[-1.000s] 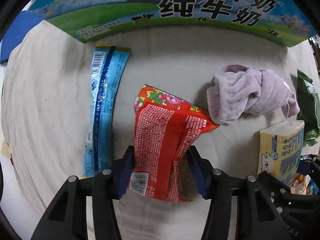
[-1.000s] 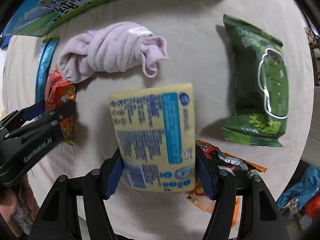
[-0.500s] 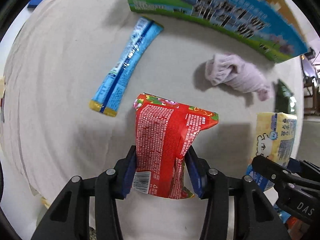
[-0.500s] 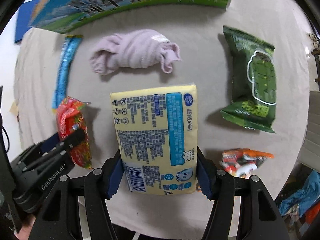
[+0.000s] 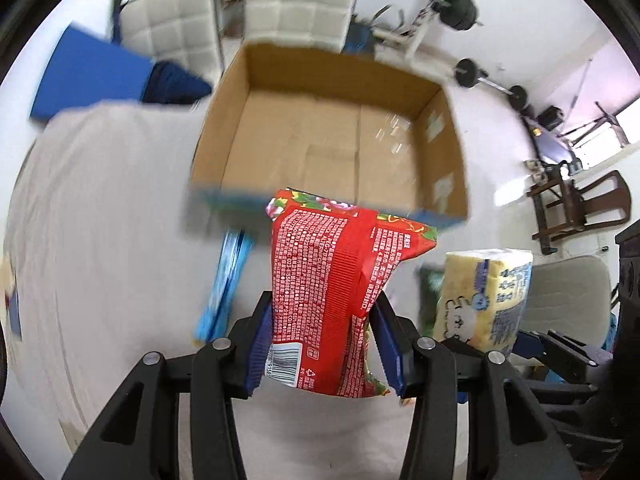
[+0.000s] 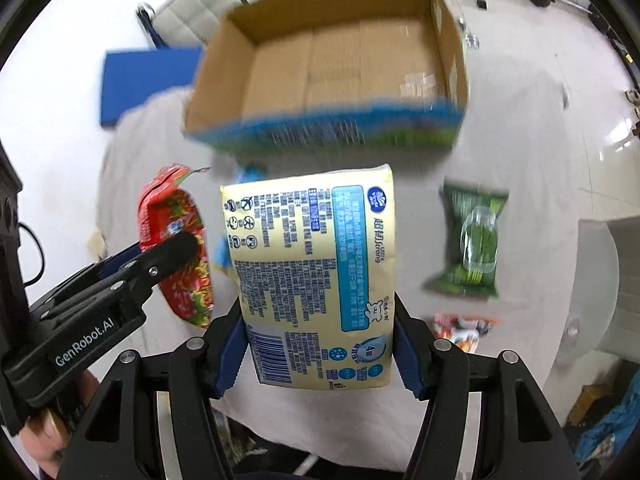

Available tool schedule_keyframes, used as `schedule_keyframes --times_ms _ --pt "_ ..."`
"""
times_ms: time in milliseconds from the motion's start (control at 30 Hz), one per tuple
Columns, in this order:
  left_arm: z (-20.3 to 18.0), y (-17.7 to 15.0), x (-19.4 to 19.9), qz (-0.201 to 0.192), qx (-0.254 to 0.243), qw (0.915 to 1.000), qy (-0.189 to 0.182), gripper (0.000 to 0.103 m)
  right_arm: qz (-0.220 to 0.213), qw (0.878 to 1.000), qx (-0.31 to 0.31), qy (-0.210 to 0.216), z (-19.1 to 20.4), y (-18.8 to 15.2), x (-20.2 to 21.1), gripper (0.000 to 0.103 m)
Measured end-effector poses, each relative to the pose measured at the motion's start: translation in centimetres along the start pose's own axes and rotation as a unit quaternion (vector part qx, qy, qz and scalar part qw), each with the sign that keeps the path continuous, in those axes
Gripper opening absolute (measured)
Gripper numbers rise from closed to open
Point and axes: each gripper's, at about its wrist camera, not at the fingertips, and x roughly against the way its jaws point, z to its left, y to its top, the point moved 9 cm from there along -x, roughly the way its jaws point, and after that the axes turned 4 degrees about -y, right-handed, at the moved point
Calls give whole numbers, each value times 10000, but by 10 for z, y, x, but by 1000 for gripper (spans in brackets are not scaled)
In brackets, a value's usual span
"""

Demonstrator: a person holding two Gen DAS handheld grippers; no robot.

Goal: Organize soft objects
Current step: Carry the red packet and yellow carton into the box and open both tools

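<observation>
Table (image 5: 100,240): a rounded top draped in pale, faintly creased cloth, cut off at 6 o'clock by both rigs
Cardboard box (image 5: 332,128): open-topped, plain brown corrugated walls inside, printed blue-green outside; seen at 12 o'clock in both views, its near edge blurred, print unreadable
Yellow pack (image 6: 312,276): soft rectangular plastic-wrapped block with blue label panels and a barcode; held above the table, squeezed at its lower sides between the blue pads of the right gripper (image 6: 320,354)
Red packet (image 5: 332,292): glossy crinkled foil with white fine print and a floral top seam; lifted upright and pinched by the left gripper (image 5: 320,346), its lower edge hidden behind the fingers
Green bag (image 6: 472,236): puffy pillow shape lying on the cloth at 3 o'clock in the right view, blurred
Blue sachet (image 5: 224,284): long narrow strip on the cloth at 9 o'clock of the red packet, smeared by motion
Orange wrapper (image 6: 464,330): small crumpled piece at 4 o'clock, detail indistinct
</observation>
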Motion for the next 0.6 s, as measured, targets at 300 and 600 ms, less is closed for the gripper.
schedule_keyframes --times_ms 300,600 --pt "-6 130 -41 -99 -165 9996 -213 44 -563 9966 -156 -587 -11 123 20 66" --pt "19 192 -153 760 288 9957 -437 44 -354 9936 -382 -1006 -46 206 -65 66"
